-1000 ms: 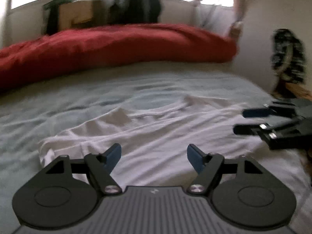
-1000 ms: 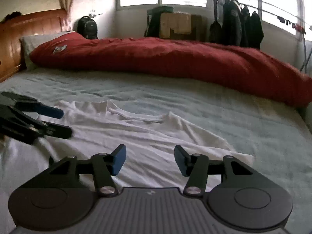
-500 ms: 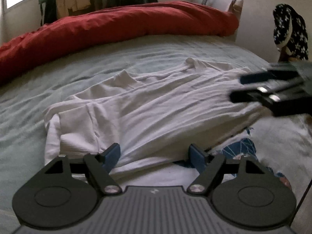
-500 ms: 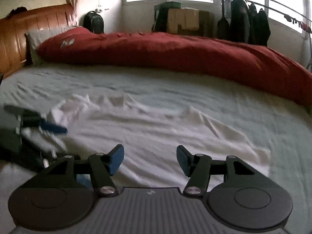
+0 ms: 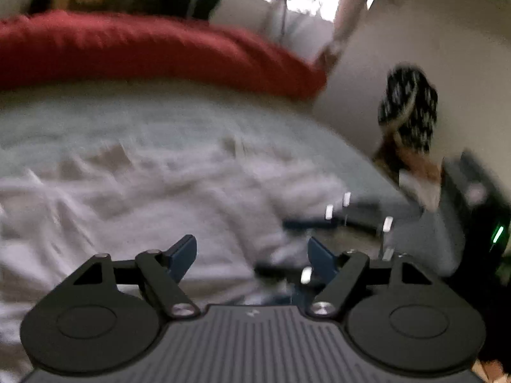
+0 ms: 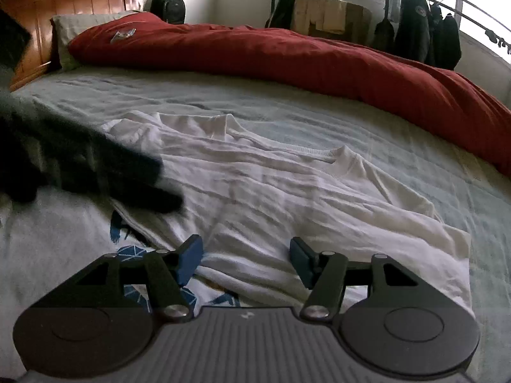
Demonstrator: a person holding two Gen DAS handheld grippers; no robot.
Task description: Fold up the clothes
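A white shirt (image 6: 287,191) lies spread and wrinkled across the near side of the bed (image 6: 399,134), ready for folding. The right gripper (image 6: 246,258), spread and empty, hangs over its hem; the left gripper (image 5: 252,252), also spread, holds nothing.

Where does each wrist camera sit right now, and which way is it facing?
Left wrist: behind the open left gripper, facing across the white T-shirt toward the red duvet; right gripper blurred at right.
Right wrist: behind the open right gripper, angled down over the shirt toward the headboard; left gripper blurred at left.
Shared: shirt, duvet, bed sheet.
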